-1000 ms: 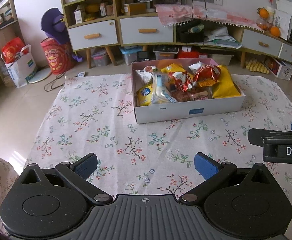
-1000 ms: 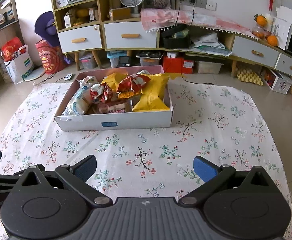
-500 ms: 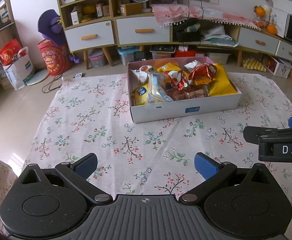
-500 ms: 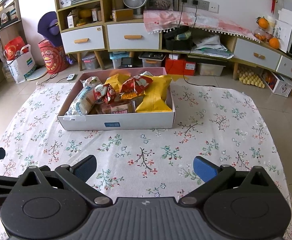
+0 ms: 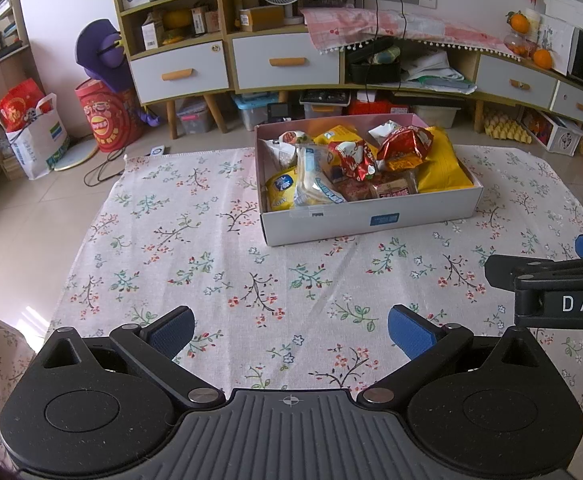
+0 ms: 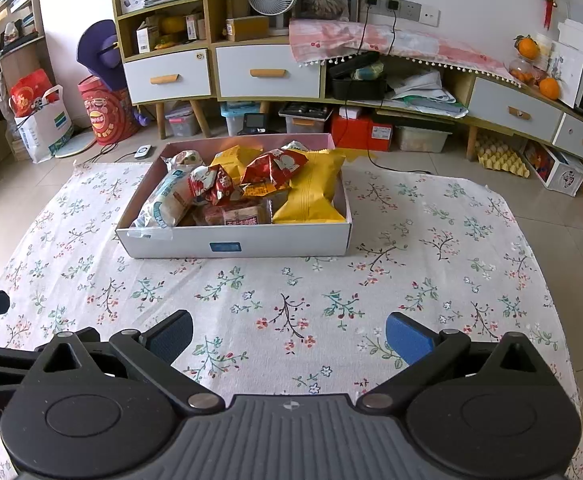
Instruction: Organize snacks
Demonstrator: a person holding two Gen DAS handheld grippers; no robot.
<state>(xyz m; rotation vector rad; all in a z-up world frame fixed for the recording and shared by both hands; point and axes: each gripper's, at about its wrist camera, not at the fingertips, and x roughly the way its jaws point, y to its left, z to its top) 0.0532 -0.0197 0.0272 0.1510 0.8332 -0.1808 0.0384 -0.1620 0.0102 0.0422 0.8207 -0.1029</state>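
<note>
Meanwhile both grippers, left gripper (image 5: 289, 326) and right gripper (image 6: 289, 330), stay spread empty, farther from the snack box (image 6: 235, 242).

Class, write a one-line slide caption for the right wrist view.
Open right gripper hovers over a flowered cloth, facing a white box packed with snack bags.

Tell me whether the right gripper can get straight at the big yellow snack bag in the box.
Probably yes. The right gripper is open and empty, bare floral cloth lies before it, and the yellow snack bag lies on top at the box's right end. Only the low front wall needs clearing.
</note>
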